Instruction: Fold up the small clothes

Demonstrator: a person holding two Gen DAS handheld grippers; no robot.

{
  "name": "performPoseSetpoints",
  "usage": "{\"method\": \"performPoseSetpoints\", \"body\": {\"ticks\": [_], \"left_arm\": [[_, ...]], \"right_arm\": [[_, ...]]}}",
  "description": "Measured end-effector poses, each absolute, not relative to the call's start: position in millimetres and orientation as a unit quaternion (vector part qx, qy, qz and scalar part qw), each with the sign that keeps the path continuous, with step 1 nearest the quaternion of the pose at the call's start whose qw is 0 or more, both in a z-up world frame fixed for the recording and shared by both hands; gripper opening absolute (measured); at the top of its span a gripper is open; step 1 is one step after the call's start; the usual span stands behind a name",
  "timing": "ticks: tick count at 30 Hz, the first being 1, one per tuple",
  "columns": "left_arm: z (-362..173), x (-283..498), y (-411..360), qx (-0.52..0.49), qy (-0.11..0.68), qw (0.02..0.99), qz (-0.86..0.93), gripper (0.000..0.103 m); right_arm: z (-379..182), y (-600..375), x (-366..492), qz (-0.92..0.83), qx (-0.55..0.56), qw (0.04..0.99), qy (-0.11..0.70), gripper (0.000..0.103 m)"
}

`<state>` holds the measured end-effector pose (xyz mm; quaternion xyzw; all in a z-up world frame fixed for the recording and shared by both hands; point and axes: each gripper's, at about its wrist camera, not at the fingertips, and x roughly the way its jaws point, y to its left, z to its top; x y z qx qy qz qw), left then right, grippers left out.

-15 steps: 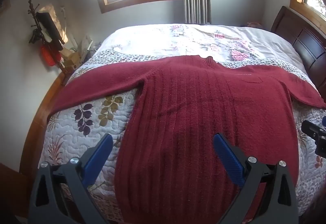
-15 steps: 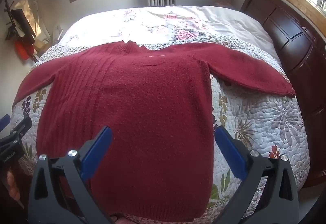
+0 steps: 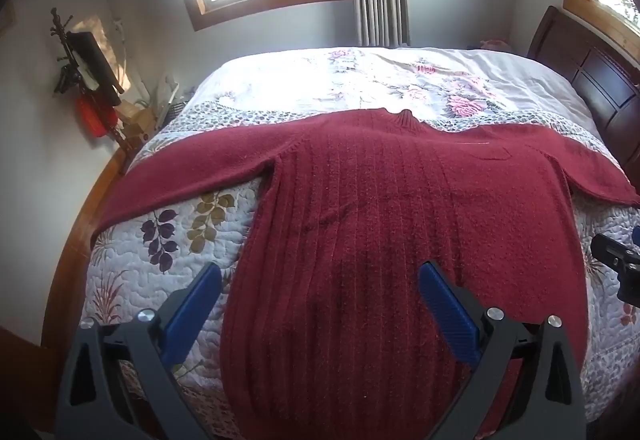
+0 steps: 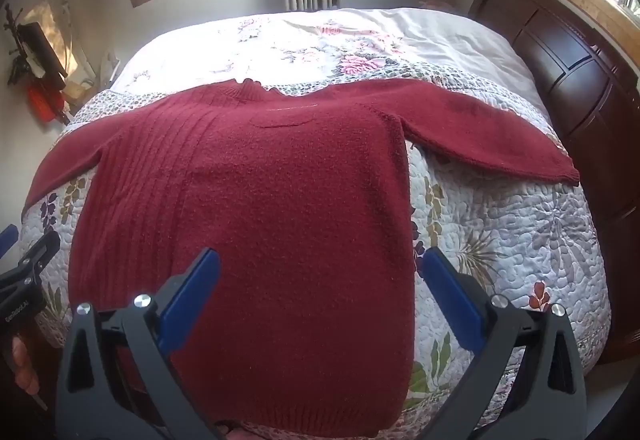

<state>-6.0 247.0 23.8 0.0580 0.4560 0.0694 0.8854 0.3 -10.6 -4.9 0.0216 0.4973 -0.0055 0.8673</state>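
Both the left gripper [image 3: 320,280] and right gripper [image 4: 320,268] hovered spread wide, empty, over a soft, floppy red knit sweater [image 4: 256,199] lying flat on the quilted bed [image 4: 500,232]; likely best pinched at near hem corners.

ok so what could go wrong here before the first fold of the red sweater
1. The sweater is a thick fuzzy knit; a pinch by the open right gripper may catch only the top layer, so the fold drags unevenly.
2. The right sleeve reaches toward the bed's edge near the headboard; a pull could slide it off.
3. The open left gripper hovers over the quilt edge and might grab it too.
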Motion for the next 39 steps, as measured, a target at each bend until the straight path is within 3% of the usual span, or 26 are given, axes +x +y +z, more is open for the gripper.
{"method": "performPoseSetpoints", "body": {"ticks": [39], "left_arm": [[23.5,-7.8,246.8,0.068,0.454,0.886,0.069,0.099]], "right_arm": [[-7.2,-13.9,0.0,-0.007,0.026,0.868,0.496,0.100]]}}
